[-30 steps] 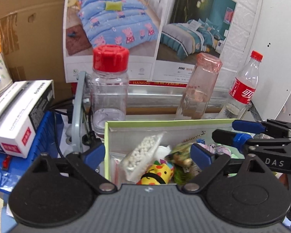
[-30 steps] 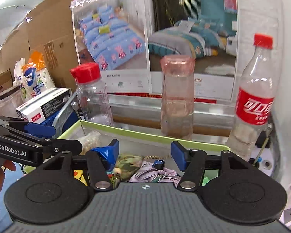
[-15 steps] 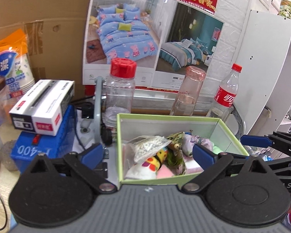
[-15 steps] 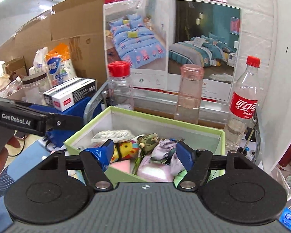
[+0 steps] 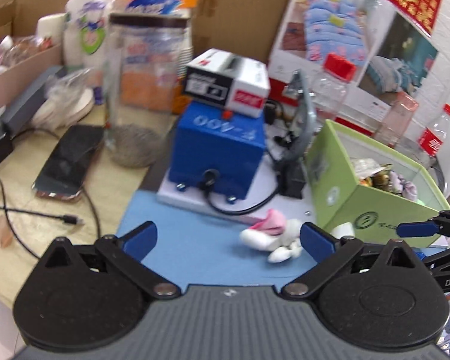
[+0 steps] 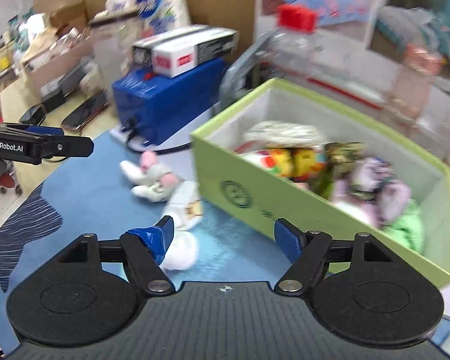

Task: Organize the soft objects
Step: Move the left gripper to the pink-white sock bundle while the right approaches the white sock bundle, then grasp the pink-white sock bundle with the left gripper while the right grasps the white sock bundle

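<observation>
Both tongs have pulled back from the green box (image 6: 324,198): left tongs (image 5: 228,237) stand wide apart, right tongs (image 6: 223,235) are opening, both empty. Plush rabbit (image 5: 270,234) lies on the bench at 12 o'clock, probably next.

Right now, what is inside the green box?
The green box holds a pile of soft things: a white beaded pouch, a yellow toy, purple cloth, green cloth. Anything below them is covered.
</observation>
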The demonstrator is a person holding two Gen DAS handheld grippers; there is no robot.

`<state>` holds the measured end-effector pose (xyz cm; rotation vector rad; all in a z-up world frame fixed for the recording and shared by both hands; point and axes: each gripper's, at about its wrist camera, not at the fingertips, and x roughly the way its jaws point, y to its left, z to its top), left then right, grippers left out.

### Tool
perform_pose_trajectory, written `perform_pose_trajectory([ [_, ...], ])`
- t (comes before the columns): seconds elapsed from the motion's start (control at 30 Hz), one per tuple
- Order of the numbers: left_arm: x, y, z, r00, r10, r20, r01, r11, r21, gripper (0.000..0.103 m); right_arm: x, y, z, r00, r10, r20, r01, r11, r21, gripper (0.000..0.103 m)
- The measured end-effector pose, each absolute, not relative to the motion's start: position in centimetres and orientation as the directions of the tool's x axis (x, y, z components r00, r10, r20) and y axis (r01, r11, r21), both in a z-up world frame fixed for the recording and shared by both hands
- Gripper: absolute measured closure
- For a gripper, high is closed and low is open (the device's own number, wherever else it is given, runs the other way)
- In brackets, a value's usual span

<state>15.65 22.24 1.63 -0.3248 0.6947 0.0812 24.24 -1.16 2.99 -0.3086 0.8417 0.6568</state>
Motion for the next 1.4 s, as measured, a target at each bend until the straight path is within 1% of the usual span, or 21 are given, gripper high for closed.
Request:
perform_pose_trajectory([
  [0.1, 15.4, 23.2, 1.2, 0.763, -0.039, -0.645, -0.195, 0.938, -0.287, 0.003, 25.6, 2.4, 1.5, 0.384, 0.420, -0.823, -0.678, 0.733, 0.057, 0.043],
  [0.17, 15.4, 23.4, 1.3, 0.765, -0.050, -0.642, -0.188, 0.936, -0.297, 0.003, 26.6, 4.3, 0.4, 0.325, 0.397, -0.858, -0.683, 0.726, 0.077, 0.042],
  [0.23, 15.3, 23.3, 1.5, 0.770, -0.062, -0.635, -0.174, 0.937, -0.302, 0.003, 27.5, 5.8, -1.1, 0.283, 0.334, -0.899, -0.684, 0.727, 0.055, 0.042],
  [0.3, 15.3, 22.9, 1.7, 0.773, -0.072, -0.630, -0.156, 0.942, -0.298, 0.003, 28.2, 6.4, -2.0, 0.272, 0.265, -0.925, -0.682, 0.731, 0.009, 0.042],
  [0.33, 15.3, 22.8, 1.8, 0.775, -0.074, -0.628, -0.149, 0.944, -0.296, 0.003, 28.6, 6.1, -2.1, 0.265, 0.252, -0.931, -0.675, 0.738, 0.008, 0.041],
  [0.4, 15.2, 22.3, 1.9, 0.777, -0.080, -0.624, -0.137, 0.947, -0.291, 0.003, 29.3, 4.8, -1.8, 0.262, 0.222, -0.939, -0.643, 0.765, 0.001, 0.041],
  [0.47, 15.4, 22.0, 2.0, 0.778, -0.088, -0.622, -0.129, 0.947, -0.296, 0.003, 29.6, 2.8, -1.5, 0.282, 0.181, -0.942, -0.624, 0.781, -0.036, 0.041],
  [0.53, 15.6, 21.4, 2.0, 0.776, -0.104, -0.622, -0.118, 0.945, -0.306, 0.003, 30.1, -0.4, -1.6, 0.305, 0.137, -0.943, -0.564, 0.823, -0.063, 0.040],
  [0.57, 15.8, 21.0, 2.0, 0.773, -0.111, -0.624, -0.112, 0.945, -0.308, 0.003, 30.4, -2.2, -1.7, 0.294, 0.137, -0.946, -0.536, 0.843, -0.045, 0.040],
  [0.63, 16.1, 20.1, 2.0, 0.767, -0.121, -0.630, -0.094, 0.950, -0.297, 0.003, 31.3, -6.2, -1.5, 0.262, 0.224, -0.939, -0.429, 0.898, 0.094, 0.039],
  [0.67, 16.2, 19.5, 2.0, 0.764, -0.123, -0.633, -0.083, 0.955, -0.285, 0.003, 31.5, -7.7, -1.4, 0.259, 0.238, -0.936, -0.403, 0.907, 0.119, 0.039],
  [0.8, 17.1, 17.7, 1.8, 0.749, -0.119, -0.651, -0.060, 0.968, -0.245, 0.003, 31.7, -11.5, -0.4, 0.274, 0.241, -0.931, -0.394, 0.911, 0.120, 0.039],
  [0.87, 17.6, 17.2, 1.8, 0.744, -0.124, -0.657, -0.057, 0.967, -0.247, 0.003, 32.0, -12.4, 0.5, 0.292, 0.279, -0.915, -0.403, 0.903, 0.147, 0.039],
  [1.03, 18.5, 16.2, 1.8, 0.737, -0.109, -0.667, -0.047, 0.976, -0.212, 0.003, 32.5, -12.8, 1.9, 0.349, 0.304, -0.886, -0.436, 0.890, 0.133, 0.038],
  [1.17, 19.2, 16.3, 1.6, 0.727, -0.101, -0.680, -0.056, 0.977, -0.206, 0.003, 32.9, -10.5, 1.5, 0.316, 0.337, -0.887, -0.523, 0.842, 0.133, 0.038],
  [1.33, 19.5, 16.1, 1.0, 0.711, -0.101, -0.696, -0.012, 0.988, -0.156, 0.003, 31.8, -5.4, -0.1, 0.258, 0.269, -0.928, -0.680, 0.733, 0.023, 0.038],
  [1.4, 19.8, 15.6, 0.8, 0.705, -0.095, -0.703, 0.018, 0.993, -0.116, 0.003, 31.9, -4.3, -0.9, 0.242, 0.242, -0.940, -0.710, 0.704, -0.002, 0.038],
])
